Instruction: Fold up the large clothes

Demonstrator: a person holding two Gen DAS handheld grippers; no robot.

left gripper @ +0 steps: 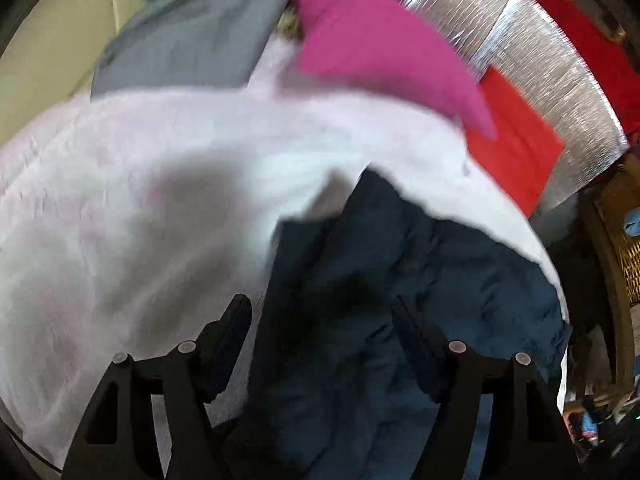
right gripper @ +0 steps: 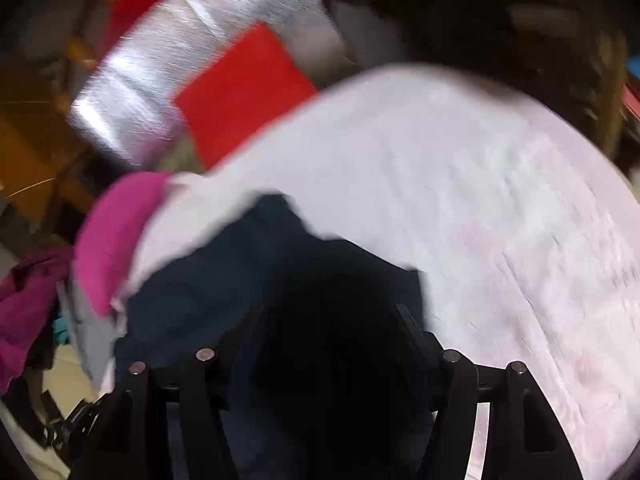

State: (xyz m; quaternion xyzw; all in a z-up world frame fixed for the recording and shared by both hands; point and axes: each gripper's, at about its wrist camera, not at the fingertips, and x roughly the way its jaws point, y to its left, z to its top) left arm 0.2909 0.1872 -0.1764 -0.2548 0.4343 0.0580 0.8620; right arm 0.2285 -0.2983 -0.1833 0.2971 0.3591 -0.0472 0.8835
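Note:
A dark navy garment (left gripper: 400,264) lies crumpled on a pale pink-white sheet (left gripper: 140,200). My left gripper (left gripper: 322,308) is open, its black fingers (left gripper: 232,328) spread on either side of the navy cloth just above it. In the right wrist view the same navy garment (right gripper: 248,264) fills the lower middle on the pale sheet (right gripper: 500,200). My right gripper (right gripper: 332,316) is open too, fingers (right gripper: 416,336) apart over the dark cloth. Both views are blurred by motion.
A magenta cloth (left gripper: 372,48) and a grey garment (left gripper: 192,40) lie at the far side of the sheet. A red folded piece (left gripper: 516,148) rests on a silver foil mat (left gripper: 552,80). A wicker basket (left gripper: 628,256) stands at the right. A purple garment (right gripper: 28,304) lies at the left.

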